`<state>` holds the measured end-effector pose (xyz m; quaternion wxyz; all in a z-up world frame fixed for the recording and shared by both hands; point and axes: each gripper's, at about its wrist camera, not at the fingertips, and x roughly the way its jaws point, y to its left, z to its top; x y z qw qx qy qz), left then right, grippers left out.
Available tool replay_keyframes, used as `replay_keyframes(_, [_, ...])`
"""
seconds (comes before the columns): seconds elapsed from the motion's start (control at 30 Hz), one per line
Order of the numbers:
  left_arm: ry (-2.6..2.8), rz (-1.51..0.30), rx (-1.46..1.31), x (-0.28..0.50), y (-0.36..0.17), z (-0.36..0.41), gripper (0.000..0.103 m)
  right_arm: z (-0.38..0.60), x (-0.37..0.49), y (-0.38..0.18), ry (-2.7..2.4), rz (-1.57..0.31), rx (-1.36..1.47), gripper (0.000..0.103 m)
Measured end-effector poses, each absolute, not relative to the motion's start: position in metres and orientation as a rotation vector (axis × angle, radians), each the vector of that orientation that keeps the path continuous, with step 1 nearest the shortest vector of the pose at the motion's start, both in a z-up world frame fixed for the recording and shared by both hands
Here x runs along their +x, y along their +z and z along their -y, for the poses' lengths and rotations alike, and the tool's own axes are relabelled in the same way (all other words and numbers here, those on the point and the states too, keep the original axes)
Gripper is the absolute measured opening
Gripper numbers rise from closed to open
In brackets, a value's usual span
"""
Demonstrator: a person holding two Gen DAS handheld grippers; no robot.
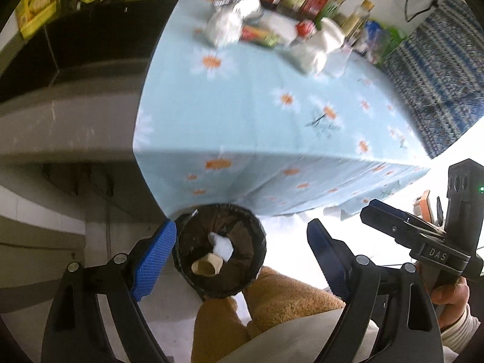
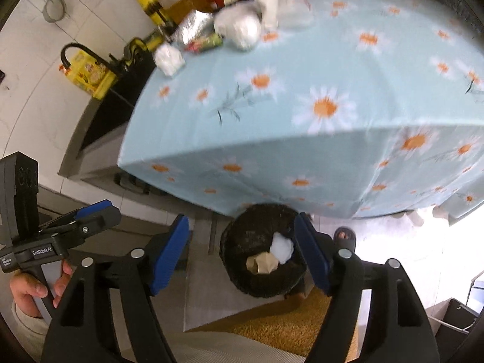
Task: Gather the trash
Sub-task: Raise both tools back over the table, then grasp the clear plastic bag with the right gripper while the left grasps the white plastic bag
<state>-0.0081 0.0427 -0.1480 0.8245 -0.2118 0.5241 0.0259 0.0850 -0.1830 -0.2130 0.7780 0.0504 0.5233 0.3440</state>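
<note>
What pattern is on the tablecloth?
The tablecloth is light blue with white, orange-centred daisies; it shows best in the right wrist view.

Left claw (image 1: 242,260) spread wide, empty, above black-lined bin (image 1: 260,236) holding white wad (image 1: 222,246) and cardboard tube (image 1: 207,266). Daisy-cloth desk (image 1: 257,115) beyond; right claw (image 1: 393,220) at right.

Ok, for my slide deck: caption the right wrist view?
Open right gripper above a black-lined bin holding a cardboard tube and white tissue, beside the daisy-cloth table.

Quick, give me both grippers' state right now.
Left gripper: open, holding nothing.
Right gripper: open, holding nothing; bin below it.
</note>
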Motion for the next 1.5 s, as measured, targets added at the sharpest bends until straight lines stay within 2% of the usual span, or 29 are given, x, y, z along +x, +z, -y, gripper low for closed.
replay_keyframes(0.5, [0.034, -0.978, -0.357, 0.023, -0.09, -0.052, 0.086, 0.205, 0.102, -0.142, 0.672, -0.917, 0.126, 0.078])
replay_keyframes(0.63, [0.042, -0.963, -0.344, 0.034, -0.084, -0.056, 0.086, 0.216, 0.119, -0.129, 0.654, -0.886, 0.129, 0.078])
replay_keyframes(0.73, [0.052, -0.965, -0.339, 0.046, -0.083, -0.062, 0.086, 0.22, 0.132, -0.122, 0.649, -0.862, 0.116, 0.085])
replay_keyframes(0.9, [0.076, -0.959, -0.322, 0.066, -0.075, -0.071, 0.086, 0.226, 0.161, -0.111, 0.643, -0.843, 0.121, 0.085])
replay_keyframes(1.17, [0.123, -0.986, -0.306, 0.11, -0.072, -0.082, 0.086, 0.218, 0.218, -0.11, 0.72, -0.83, 0.067, 0.087])
replay_keyframes(1.5, [0.189, -1.074, -0.292, 0.171, -0.093, -0.091, 0.086, 0.202, 0.296, -0.14, 0.908, -0.823, -0.014, 0.087])
